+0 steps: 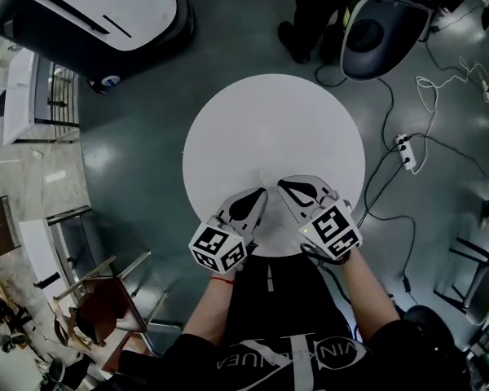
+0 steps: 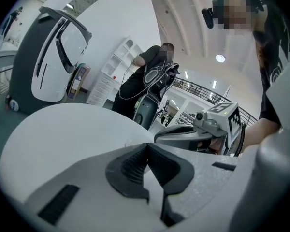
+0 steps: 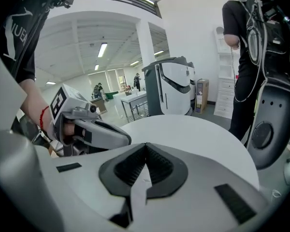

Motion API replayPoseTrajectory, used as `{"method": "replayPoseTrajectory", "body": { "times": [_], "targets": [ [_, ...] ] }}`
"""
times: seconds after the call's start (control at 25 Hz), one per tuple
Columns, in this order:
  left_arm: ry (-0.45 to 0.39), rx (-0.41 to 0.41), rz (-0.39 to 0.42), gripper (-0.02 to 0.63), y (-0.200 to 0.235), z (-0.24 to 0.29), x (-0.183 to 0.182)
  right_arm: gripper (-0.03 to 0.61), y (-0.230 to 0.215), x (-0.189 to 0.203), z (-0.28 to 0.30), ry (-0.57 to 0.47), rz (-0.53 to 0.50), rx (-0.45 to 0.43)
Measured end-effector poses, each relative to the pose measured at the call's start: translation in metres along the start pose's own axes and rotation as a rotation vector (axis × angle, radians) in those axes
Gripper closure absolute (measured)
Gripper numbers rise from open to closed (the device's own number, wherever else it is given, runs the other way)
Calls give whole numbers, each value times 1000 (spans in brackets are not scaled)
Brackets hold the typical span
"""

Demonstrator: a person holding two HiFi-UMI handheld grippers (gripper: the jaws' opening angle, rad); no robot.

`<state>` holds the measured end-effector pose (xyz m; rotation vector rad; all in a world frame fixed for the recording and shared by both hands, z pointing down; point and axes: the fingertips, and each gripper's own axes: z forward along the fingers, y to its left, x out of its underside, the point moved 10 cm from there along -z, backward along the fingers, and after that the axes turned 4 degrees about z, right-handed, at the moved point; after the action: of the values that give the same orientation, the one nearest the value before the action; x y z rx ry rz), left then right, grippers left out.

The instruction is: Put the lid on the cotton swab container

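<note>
No cotton swab container or lid shows clearly in any view. A faint pale outline point(image 1: 263, 173) lies on the round white table point(image 1: 269, 120) just ahead of both grippers; I cannot tell what it is. My left gripper point(image 1: 262, 192) rests over the table's near edge, jaws shut with nothing between them point(image 2: 147, 145). My right gripper point(image 1: 281, 184) sits beside it, tips pointing toward the left one, also shut and empty point(image 3: 146, 145). Each gripper shows in the other's view: the right gripper point(image 2: 183, 135) and the left gripper point(image 3: 94, 132).
A large white and dark machine point(image 1: 98, 15) stands on the floor at the far left. A person point(image 1: 310, 15) stands beyond the table next to a dark round-fronted unit point(image 1: 379, 31). Cables and a power strip point(image 1: 406, 151) lie on the floor to the right. Metal racks point(image 1: 73, 251) stand at the left.
</note>
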<state>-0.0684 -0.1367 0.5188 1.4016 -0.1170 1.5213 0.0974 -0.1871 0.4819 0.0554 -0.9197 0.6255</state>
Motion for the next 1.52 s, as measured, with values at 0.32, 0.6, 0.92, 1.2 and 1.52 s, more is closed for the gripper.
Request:
{"method": "replayPoseTrajectory", "body": {
  "times": [0.32,0.6,0.92,1.2,1.52],
  "targets": [
    [2,16,18,607,0,4,-5,575,0,2,2,-4,31,3],
    [36,18,64,607,0,4,-9,575,3,1,4,2,-1,23],
    [53,43,77,607,-5,9,-13,575,4,1,3,7,1,24],
    [64,42,72,607,-3,8,-12,575,6,2,2,3,2,39],
    [98,30,112,607,-3,9,-13,575,8,2,5,18,-5,40]
  ]
}}
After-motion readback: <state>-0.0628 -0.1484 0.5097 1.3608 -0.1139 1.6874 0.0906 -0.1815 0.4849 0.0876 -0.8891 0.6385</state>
